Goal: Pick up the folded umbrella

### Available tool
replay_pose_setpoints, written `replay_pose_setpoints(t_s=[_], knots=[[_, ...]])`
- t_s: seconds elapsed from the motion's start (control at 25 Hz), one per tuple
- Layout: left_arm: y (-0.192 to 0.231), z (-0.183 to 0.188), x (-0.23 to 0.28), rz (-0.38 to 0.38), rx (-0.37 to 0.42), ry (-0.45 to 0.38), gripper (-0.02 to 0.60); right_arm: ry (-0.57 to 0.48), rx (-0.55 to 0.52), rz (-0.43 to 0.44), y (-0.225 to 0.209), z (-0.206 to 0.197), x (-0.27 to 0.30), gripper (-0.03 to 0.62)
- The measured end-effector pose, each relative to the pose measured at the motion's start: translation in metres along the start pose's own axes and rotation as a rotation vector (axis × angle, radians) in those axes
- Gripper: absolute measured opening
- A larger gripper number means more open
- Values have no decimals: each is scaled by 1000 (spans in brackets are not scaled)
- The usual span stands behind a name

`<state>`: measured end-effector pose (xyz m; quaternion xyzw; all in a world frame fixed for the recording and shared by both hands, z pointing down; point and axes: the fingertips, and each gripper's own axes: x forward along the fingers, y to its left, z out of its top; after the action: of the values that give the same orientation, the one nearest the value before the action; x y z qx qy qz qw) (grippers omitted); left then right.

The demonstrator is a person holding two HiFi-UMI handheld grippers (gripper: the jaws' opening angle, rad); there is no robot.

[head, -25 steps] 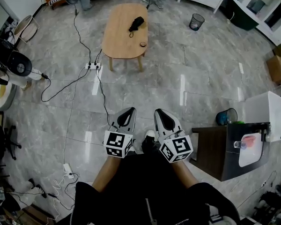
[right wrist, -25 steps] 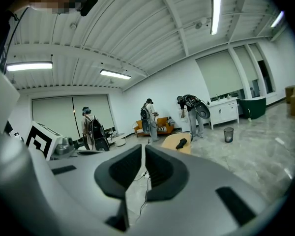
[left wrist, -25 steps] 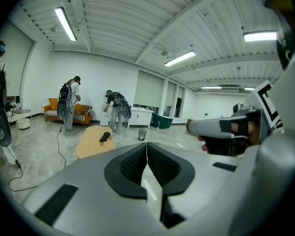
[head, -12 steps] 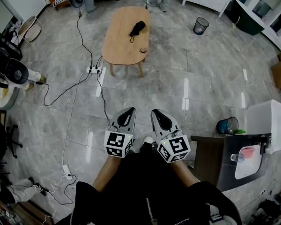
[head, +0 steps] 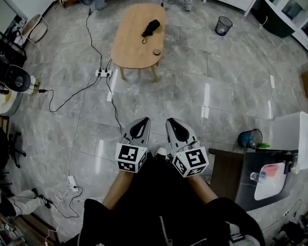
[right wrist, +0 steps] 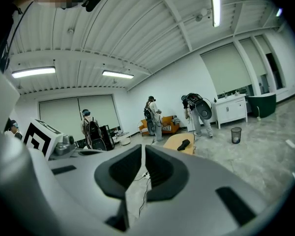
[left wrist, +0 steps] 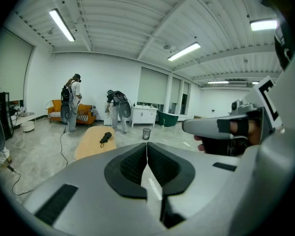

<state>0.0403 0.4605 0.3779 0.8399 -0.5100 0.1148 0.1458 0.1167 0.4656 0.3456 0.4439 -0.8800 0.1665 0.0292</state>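
The folded black umbrella (head: 151, 27) lies on the far part of an oval wooden table (head: 135, 47), well ahead of me across the floor. My left gripper (head: 140, 122) and right gripper (head: 173, 122) are held side by side close to my body, both pointing toward the table, both shut with nothing between the jaws. In the left gripper view the umbrella (left wrist: 105, 137) shows small on the table (left wrist: 91, 146), beyond the gripper (left wrist: 147, 144). In the right gripper view the umbrella (right wrist: 183, 144) sits far past the gripper (right wrist: 143, 147).
A power strip (head: 102, 73) with long cables lies on the floor between me and the table. A small round thing (head: 156, 52) sits at the table's near edge. A dark cabinet (head: 231, 176) and a blue bin (head: 250, 137) stand at my right. People (left wrist: 70, 102) stand beyond the table.
I have stepped a little toward the table; the cabinet at the right has slid lower in the head view. Both grippers stay shut and side by side.
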Motion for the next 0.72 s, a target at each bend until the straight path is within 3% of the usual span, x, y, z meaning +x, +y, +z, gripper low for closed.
replay_pose_setpoints(t_s=[0.28, 0.72], knots=[[11, 2, 8, 11, -16, 1, 15, 16, 4, 1, -4, -3, 13, 18], [58, 23, 63, -26, -26, -6, 15, 23, -8, -35, -31, 15, 75, 18]])
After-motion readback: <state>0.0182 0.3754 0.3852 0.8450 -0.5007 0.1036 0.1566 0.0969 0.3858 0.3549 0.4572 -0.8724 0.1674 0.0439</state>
